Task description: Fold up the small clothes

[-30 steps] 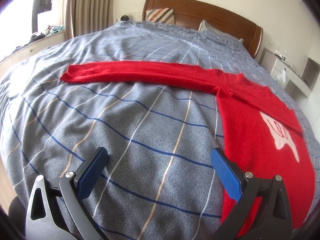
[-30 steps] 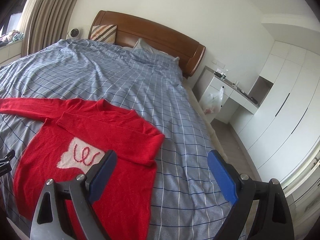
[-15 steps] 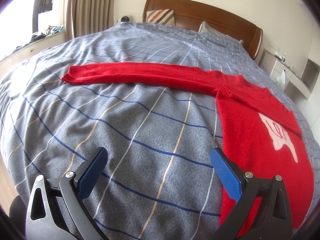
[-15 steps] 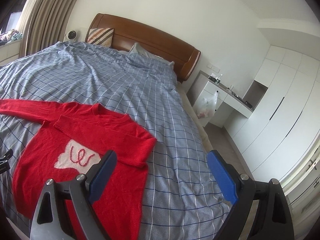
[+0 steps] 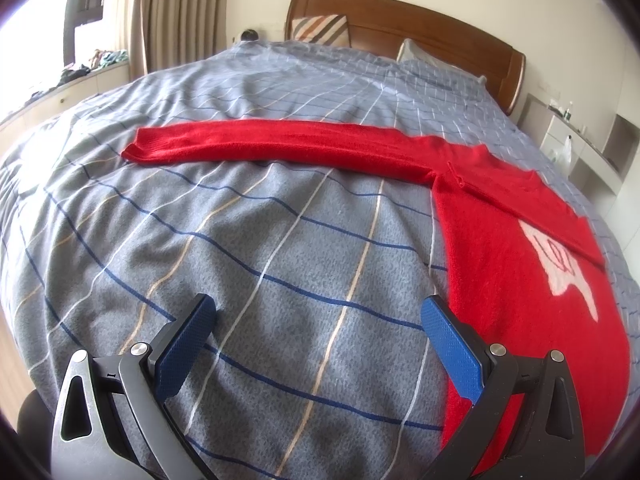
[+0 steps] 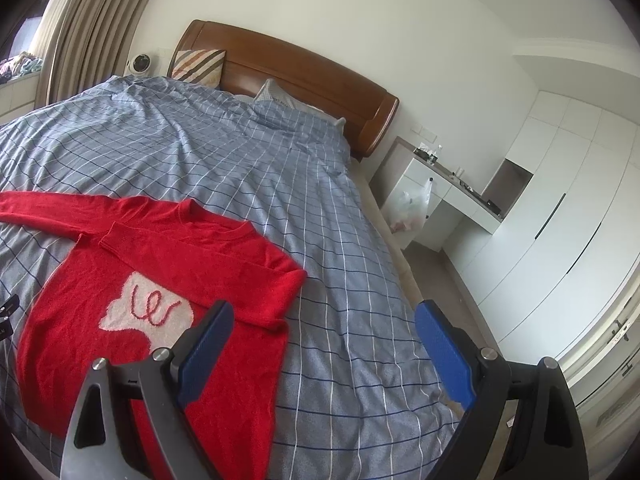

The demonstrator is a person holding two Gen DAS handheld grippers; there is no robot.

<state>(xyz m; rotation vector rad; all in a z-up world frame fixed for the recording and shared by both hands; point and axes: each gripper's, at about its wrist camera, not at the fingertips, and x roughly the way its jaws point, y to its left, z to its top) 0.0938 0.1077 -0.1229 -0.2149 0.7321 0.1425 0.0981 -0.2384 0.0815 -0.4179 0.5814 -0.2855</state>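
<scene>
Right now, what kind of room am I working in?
Most likely a home bedroom. A large bed with a blue checked cover and a wooden headboard fills the view, with white wardrobes along the wall. A red sweater lies spread on the bed.

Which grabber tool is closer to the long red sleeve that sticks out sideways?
Left. The left tool points at the stretched-out red knitted sleeve across bare bedspread. The right tool hangs over the sweater's other edge, where that sleeve lies far off.
</scene>
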